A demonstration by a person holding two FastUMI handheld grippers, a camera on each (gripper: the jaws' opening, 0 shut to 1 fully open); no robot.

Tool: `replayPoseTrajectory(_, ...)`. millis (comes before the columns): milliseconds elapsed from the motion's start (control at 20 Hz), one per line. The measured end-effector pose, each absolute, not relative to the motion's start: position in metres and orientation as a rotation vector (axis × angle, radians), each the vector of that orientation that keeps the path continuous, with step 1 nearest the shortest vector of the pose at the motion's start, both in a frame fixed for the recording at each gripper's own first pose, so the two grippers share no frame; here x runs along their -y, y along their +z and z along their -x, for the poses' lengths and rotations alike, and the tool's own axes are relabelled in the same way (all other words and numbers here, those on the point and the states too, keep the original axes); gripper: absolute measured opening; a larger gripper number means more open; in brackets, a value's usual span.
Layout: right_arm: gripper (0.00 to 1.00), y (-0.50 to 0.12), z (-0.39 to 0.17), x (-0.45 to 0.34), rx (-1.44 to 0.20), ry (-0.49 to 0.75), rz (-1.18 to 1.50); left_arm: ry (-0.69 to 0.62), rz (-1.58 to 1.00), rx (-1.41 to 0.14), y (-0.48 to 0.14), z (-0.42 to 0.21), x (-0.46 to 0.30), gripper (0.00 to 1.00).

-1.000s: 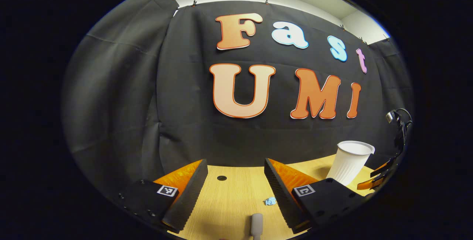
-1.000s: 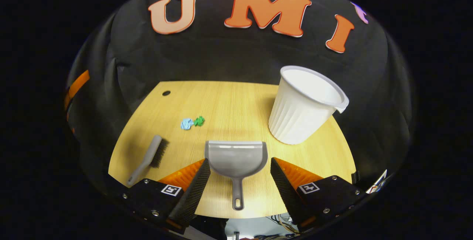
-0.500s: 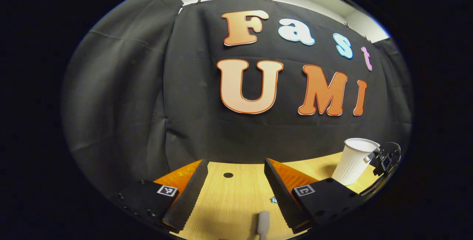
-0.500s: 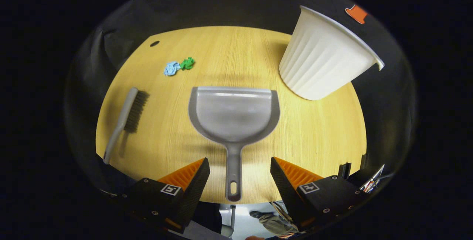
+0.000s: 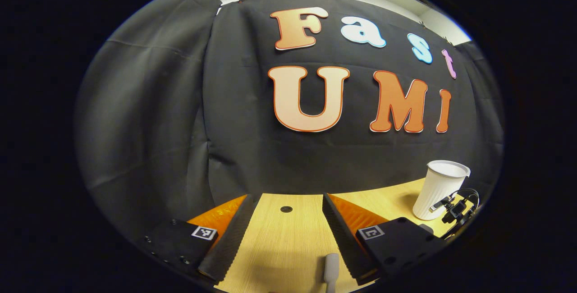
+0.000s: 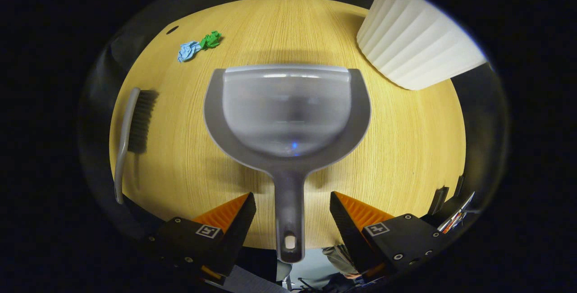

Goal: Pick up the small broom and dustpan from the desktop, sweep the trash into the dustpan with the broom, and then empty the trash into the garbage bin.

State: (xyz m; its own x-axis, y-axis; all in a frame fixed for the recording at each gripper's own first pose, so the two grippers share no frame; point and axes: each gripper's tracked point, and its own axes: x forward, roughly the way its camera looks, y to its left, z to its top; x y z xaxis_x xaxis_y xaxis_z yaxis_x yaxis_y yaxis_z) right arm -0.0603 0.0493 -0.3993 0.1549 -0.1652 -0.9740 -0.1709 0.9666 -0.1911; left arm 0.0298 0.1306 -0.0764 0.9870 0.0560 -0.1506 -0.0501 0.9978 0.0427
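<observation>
Since the dustpan (image 6: 286,112) looks light, stiff and slick, the right gripper (image 6: 292,209), fingers spread astride its handle (image 6: 289,207), should pinch there squarely.

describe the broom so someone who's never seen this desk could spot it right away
Start at the wooden desk in the right gripper view, where a large grey dustpan lies in the middle. The broom lies flat near the desk's left edge, apart from the dustpan, with two paper scraps farther back. It is the only thin item: a curved grey handle with a patch of dark bristles along one side.
</observation>
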Motion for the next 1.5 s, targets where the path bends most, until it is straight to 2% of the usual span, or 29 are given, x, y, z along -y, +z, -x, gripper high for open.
replayPoseTrajectory(50,1.00,-0.401,0.058,-0.049,-1.428,0.003,0.288,0.053,-0.035,-0.156,-0.077,-0.031,-0.129,0.98)
replayPoseTrajectory(150,0.92,-0.406,0.059,-0.051,-1.446,0.001,0.269,0.055,-0.034,-0.171,-0.083,-0.034,-0.129,0.98)
replayPoseTrajectory(200,0.82,-0.408,0.058,-0.052,-1.456,-0.005,0.259,0.055,-0.033,-0.177,-0.085,-0.034,-0.128,0.98)
replayPoseTrajectory(350,0.63,-0.412,0.056,-0.049,-1.459,-0.011,0.278,0.062,-0.029,-0.194,-0.090,-0.034,-0.129,0.98)
replayPoseTrajectory(400,0.50,-0.415,0.056,-0.050,-1.466,-0.015,0.266,0.065,-0.031,-0.200,-0.094,-0.035,-0.128,0.98)
replayPoseTrajectory(450,0.42,-0.412,0.056,-0.052,-1.473,-0.019,0.256,0.065,-0.035,-0.205,-0.097,-0.035,-0.127,0.98)
replayPoseTrajectory(500,0.30,-0.414,0.057,-0.052,-1.476,-0.018,0.251,0.063,-0.042,-0.219,-0.103,-0.035,-0.125,0.99)
replayPoseTrajectory(550,0.34,-0.415,0.057,-0.052,-1.478,-0.021,0.249,0.060,-0.051,-0.235,-0.108,-0.035,-0.123,0.98)
replayPoseTrajectory(800,0.30,-0.414,0.057,-0.051,-1.474,-0.007,0.261,0.009,-0.066,-0.380,-0.159,-0.028,-0.105,0.98)
replayPoseTrajectory(1150,0.30,-0.415,0.056,-0.051,-1.480,0.007,0.266,-0.145,-0.095,-0.704,-0.257,-0.009,-0.061,0.99)
replayPoseTrajectory(1500,0.30,-0.415,0.058,-0.050,-1.483,0.017,0.276,-0.215,-0.117,-0.994,-0.344,0.015,-0.042,0.99)
